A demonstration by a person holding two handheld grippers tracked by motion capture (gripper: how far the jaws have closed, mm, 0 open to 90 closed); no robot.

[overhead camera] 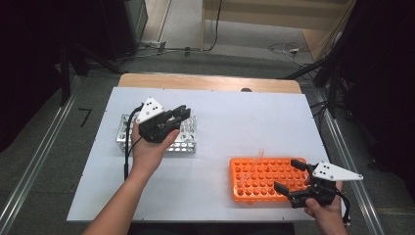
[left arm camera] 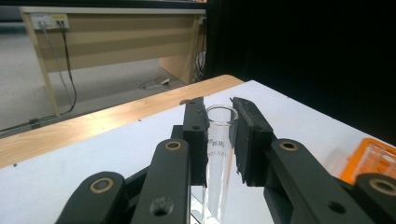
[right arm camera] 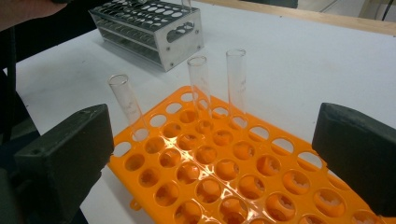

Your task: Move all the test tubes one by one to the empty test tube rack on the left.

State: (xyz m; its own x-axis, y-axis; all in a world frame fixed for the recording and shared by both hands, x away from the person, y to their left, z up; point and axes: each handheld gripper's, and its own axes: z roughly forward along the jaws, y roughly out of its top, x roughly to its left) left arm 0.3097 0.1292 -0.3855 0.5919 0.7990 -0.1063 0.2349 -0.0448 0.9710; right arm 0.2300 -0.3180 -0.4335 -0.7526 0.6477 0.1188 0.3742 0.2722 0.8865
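My left gripper point(overhead camera: 182, 113) hovers over the metal test-tube rack point(overhead camera: 188, 142) at the table's left. It is shut on a clear glass test tube point(left arm camera: 219, 140), which stands upright between the pads with its open mouth just above them. At the right front lies an orange plastic rack point(overhead camera: 259, 178) with many round holes. Three empty glass tubes point(right arm camera: 200, 81) stand in its far rows. My right gripper point(overhead camera: 288, 175) is at the orange rack's near right corner, with its jaws spread wide and nothing held between them.
The racks rest on a white board point(overhead camera: 235, 117) over a wooden table. The metal rack point(right arm camera: 154, 28) lies beyond the orange one in the right gripper view. A wooden desk and cables are on the floor behind the table. Dark stands flank both sides.
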